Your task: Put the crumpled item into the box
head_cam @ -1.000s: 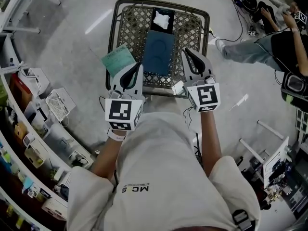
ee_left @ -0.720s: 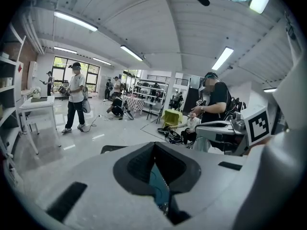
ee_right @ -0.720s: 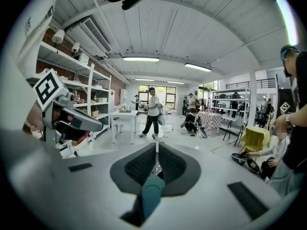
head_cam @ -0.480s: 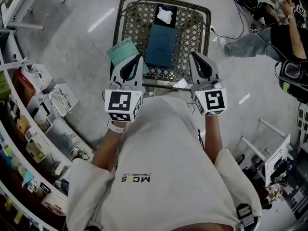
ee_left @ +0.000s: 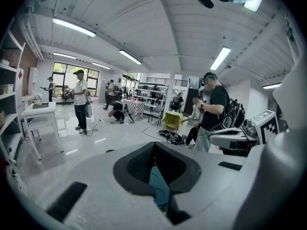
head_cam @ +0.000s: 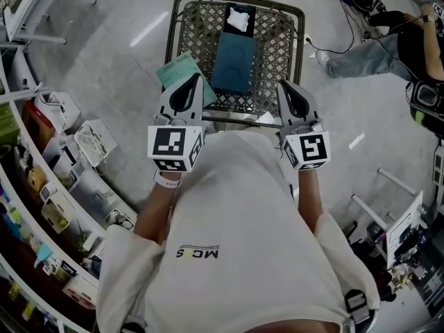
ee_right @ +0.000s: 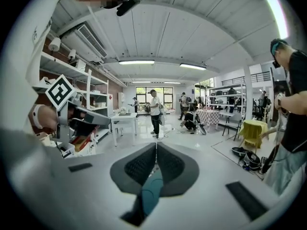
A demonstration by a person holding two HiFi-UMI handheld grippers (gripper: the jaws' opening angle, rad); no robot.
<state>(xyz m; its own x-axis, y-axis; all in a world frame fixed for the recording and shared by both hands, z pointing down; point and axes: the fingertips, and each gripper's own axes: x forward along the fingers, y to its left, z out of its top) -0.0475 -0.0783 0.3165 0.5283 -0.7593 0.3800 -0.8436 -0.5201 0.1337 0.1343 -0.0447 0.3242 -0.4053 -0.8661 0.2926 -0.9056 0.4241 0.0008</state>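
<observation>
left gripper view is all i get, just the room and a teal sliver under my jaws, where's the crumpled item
Observer: The head view shows the white crumpled item lying at the far end of the wire cart, beyond the dark teal box.
Operator: is the other gripper on it
Observer: No. The right gripper is over the cart's near rim, jaws together on nothing, apart from the item.
Operator: anything near my side
Observer: A green sheet lies at the cart's left edge, beside the left gripper.
</observation>
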